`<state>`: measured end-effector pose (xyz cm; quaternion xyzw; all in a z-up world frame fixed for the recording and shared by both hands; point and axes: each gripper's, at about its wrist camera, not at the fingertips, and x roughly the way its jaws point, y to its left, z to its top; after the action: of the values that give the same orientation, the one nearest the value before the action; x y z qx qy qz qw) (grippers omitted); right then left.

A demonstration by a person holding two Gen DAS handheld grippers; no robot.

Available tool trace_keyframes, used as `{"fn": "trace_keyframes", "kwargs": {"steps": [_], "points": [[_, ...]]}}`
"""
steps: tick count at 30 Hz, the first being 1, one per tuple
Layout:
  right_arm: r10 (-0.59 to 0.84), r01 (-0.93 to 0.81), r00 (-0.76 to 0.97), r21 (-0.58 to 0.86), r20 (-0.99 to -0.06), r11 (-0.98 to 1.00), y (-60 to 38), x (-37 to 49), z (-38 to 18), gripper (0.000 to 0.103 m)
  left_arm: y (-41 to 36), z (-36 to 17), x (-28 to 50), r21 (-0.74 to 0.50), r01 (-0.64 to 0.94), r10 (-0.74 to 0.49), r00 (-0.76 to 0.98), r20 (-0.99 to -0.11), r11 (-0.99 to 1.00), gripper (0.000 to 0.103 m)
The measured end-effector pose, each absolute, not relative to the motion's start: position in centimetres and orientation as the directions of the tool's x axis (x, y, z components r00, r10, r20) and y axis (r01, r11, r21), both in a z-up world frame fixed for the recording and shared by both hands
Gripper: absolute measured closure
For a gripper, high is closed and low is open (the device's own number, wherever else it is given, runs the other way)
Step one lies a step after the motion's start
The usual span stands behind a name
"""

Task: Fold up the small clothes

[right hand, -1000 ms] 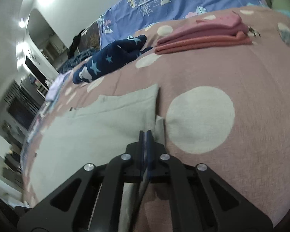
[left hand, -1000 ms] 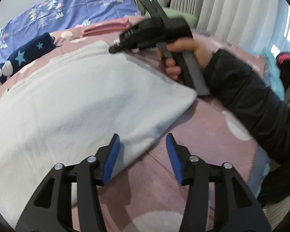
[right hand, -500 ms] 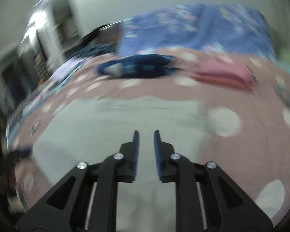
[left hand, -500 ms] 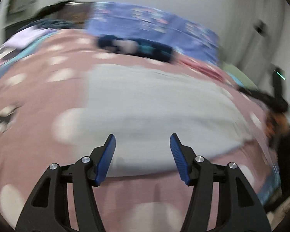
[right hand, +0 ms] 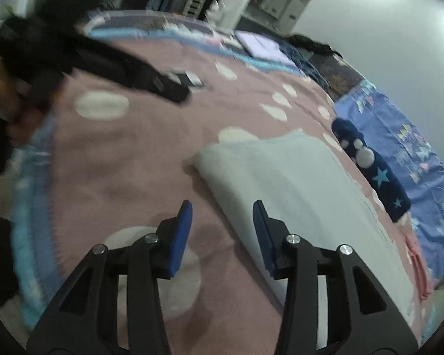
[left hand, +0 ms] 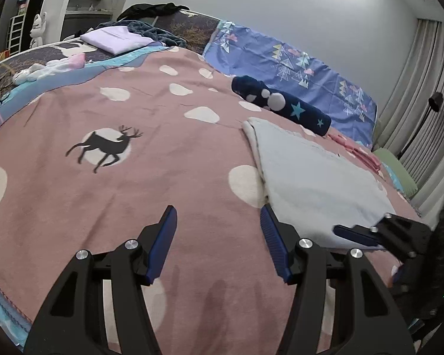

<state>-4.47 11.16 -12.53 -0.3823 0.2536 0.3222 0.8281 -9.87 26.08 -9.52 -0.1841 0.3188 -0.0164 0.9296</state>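
A pale grey folded garment [left hand: 313, 177] lies flat on the pink spotted blanket [left hand: 133, 177]; it also shows in the right wrist view [right hand: 296, 183]. My left gripper [left hand: 219, 236] is open and empty, just left of the garment's near corner. My right gripper [right hand: 222, 230] is open and empty over the garment's near left edge. The right gripper also shows at the right edge of the left wrist view [left hand: 370, 233], and the left gripper, blurred, shows in the right wrist view [right hand: 162, 85].
A navy star-patterned rolled garment [left hand: 281, 106] lies beyond the grey one. Folded pink clothes [left hand: 355, 151] sit at the far right. A blue patterned sheet [left hand: 296, 68] covers the far bed. A folded lilac cloth [left hand: 115, 40] lies far left.
My right gripper has let go of the grey garment and opened. Both grippers have swung to the garment's left end; the left one now faces bare blanket.
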Motion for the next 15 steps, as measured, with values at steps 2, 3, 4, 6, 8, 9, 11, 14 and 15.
{"fn": "trace_keyframes", "kwargs": {"steps": [2, 3, 4, 6, 8, 9, 11, 14, 15], "points": [[0.309, -0.71, 0.682, -0.497, -0.663, 0.499, 12.1, -3.7, -13.0, 0.057, 26.7, -9.9, -9.9, -0.366, -0.083, -0.158, 0.798, -0.582, 0.927, 0.044], [0.294, -0.693, 0.702, -0.527, -0.648, 0.491, 12.4, -3.8, -13.2, 0.057, 26.8, -10.1, -9.7, -0.37, -0.083, -0.161, 0.797, -0.583, 0.925, 0.044], [0.285, -0.682, 0.716, -0.548, -0.638, 0.484, 12.7, -3.7, -13.3, 0.056, 27.0, -10.4, -9.5, -0.377, -0.081, -0.169, 0.794, -0.584, 0.923, 0.044], [0.266, -0.647, 0.753, -0.606, -0.601, 0.462, 13.9, -4.0, -13.9, 0.055, 27.2, -10.7, -9.2, -0.389, -0.074, -0.182, 0.793, -0.582, 0.918, 0.044], [0.251, -0.615, 0.783, -0.65, -0.569, 0.446, 15.1, -4.2, -14.4, 0.055, 27.3, -11.0, -8.8, -0.4, -0.065, -0.197, 0.792, -0.578, 0.914, 0.044], [0.242, -0.598, 0.798, -0.668, -0.553, 0.444, 15.7, -4.4, -14.5, 0.055, 27.4, -11.2, -8.8, -0.406, -0.061, -0.203, 0.792, -0.576, 0.912, 0.044], [0.229, -0.582, 0.808, -0.678, -0.542, 0.449, 16.4, -4.1, -14.7, 0.055, 27.7, -11.6, -8.6, -0.419, -0.055, -0.219, 0.788, -0.576, 0.906, 0.044], [0.211, -0.572, 0.812, -0.673, -0.543, 0.469, 17.3, -3.2, -14.8, 0.059, 28.1, -11.9, -8.1, -0.435, -0.05, -0.238, 0.779, -0.58, 0.899, 0.044], [0.208, -0.577, 0.807, -0.667, -0.552, 0.471, 17.5, -2.9, -14.9, 0.066, 28.3, -11.9, -7.9, -0.439, -0.047, -0.243, 0.778, -0.58, 0.897, 0.044]]}}
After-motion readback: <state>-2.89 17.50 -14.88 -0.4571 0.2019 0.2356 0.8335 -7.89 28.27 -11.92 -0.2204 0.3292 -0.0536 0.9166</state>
